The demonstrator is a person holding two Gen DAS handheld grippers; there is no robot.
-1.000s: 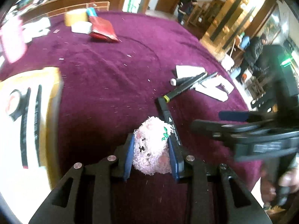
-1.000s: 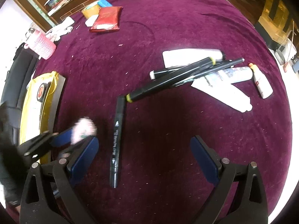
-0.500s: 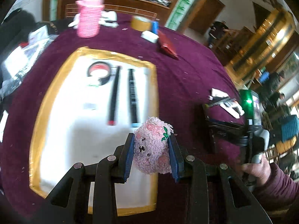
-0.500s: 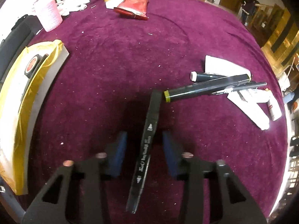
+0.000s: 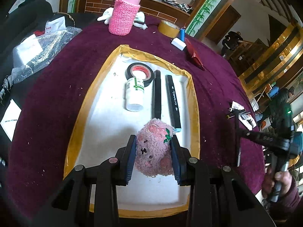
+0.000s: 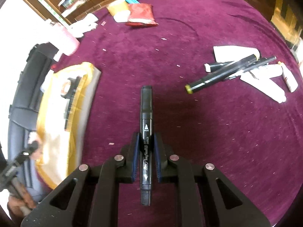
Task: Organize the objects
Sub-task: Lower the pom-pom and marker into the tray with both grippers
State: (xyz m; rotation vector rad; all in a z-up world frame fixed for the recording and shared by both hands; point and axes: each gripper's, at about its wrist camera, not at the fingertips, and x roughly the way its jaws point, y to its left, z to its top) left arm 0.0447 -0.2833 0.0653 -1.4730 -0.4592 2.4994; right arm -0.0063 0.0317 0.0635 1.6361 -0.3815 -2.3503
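Carrying two items at once now. My left gripper [image 5: 153, 154] is clamped on the pink plush toy [image 5: 154, 152], which hangs over the near end of the white tray [image 5: 98, 124] with the yellow taped rim; a second ago the toy was still out over the purple tablecloth [image 5: 56, 98], beside the loose markers. So that transfer is nearly finished, pending release.

My right gripper [image 6: 145, 156] has just been closing: from wide apart a second ago to pinched on the black art marker [image 6: 145, 132], pads pressing its barrel on both sides near the middle. The marker points away from the camera along the fingers and, by my reading, sits slightly off the cloth.

Tray contents, far end: black tape roll [image 5: 139, 71], white pill bottle [image 5: 134, 94] lying just in front of it, two black markers [image 5: 164, 98] laid side by side to the right of the bottle. The toy hangs just nearer than those markers' ends.

Remaining pile [image 6: 244, 70], well to the right of the tray: a yellow-tipped marker, another pen, white tubes. Judgement: task roughly halfway; next, set the toy down on bare tray floor, then bring the marker alongside the other two.
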